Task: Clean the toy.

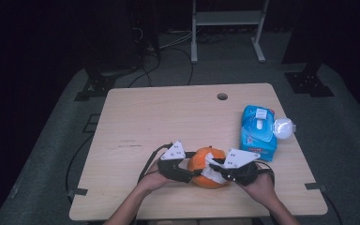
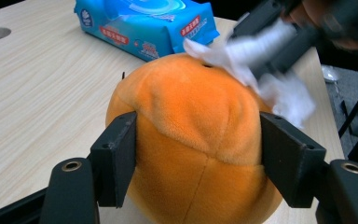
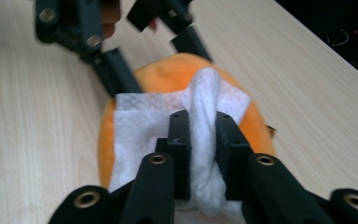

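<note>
1. Wiping is the job in hand: I steady an orange plush ball (image 1: 207,167) with one pair of tongs and rub it with a white wipe (image 1: 212,171) held in the other.

2. My left tongs (image 2: 198,154) are clamped on the ball, one jaw against each flank. I hold it low on its sides so the top and the far face stay bare for the wipe, and so the soft ball cannot roll off across the table (image 1: 159,117).

3. My right tongs (image 3: 200,140) are clenched on the wipe, which is bunched into a twisted rope between the jaws. The loose part fans out flat over the plush, and that spread gives me a broad rubbing face while the pinched part keeps the wipe from slipping free.

4. The ball sits on the table near my edge, between my two hands, with the wipe lying over its top and its right side.

5. A blue pack of wipes (image 1: 258,132) lies on the table beyond the ball and to its right, close enough to reach for a fresh sheet. A small white ball (image 1: 282,128) rests against the pack's right side.

6. I judge the wiping to be under way, since the wipe already touches the plush.
</note>
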